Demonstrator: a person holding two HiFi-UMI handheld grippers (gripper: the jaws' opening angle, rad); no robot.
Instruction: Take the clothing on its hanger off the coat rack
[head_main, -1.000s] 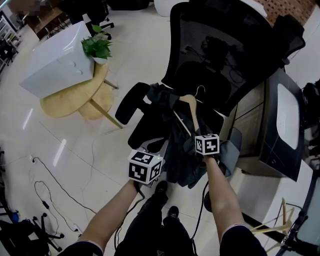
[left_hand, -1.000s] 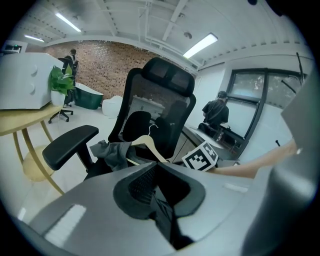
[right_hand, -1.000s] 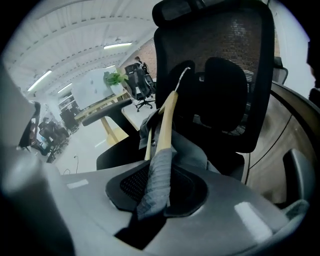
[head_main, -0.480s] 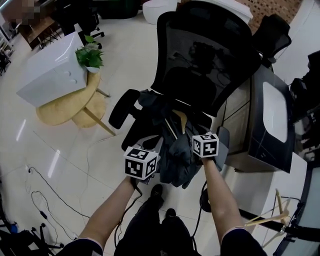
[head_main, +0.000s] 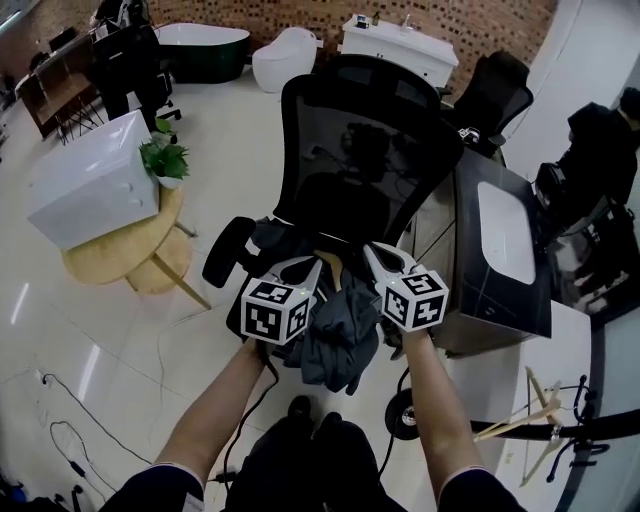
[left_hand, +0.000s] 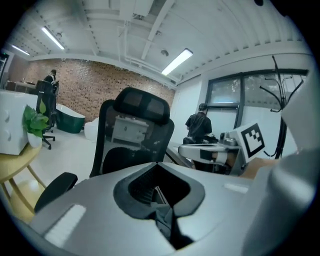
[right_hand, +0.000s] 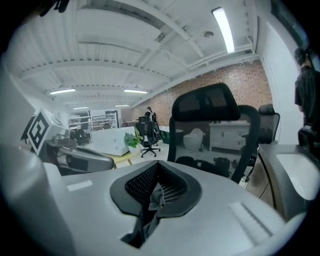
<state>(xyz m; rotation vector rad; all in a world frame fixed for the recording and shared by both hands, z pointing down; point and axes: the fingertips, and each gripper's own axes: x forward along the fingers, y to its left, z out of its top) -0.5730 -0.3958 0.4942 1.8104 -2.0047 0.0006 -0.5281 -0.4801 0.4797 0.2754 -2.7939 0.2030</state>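
- Looming behind is a black office chair (head_main: 370, 150); the dark clothing (head_main: 338, 340) bunches at its seat front, between both grippers.
- Clothing looks soft, light and floppy; its length hangs toward the floor.
- Wooden hanger (head_main: 329, 268) at its top is probably the stiffest hold.
- Left gripper (head_main: 308, 268) jaws pinch dark fabric; right gripper (head_main: 378, 256) jaws have just been closing and now clamp grey fabric.

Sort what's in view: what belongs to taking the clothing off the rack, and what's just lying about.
Belongs to the job:
- clothing, pinched by both grippers
- left gripper
- right gripper
- wooden hanger, barely showing
- coat rack

Just lying about:
- office chair
- potted plant
- round wooden table
- white box
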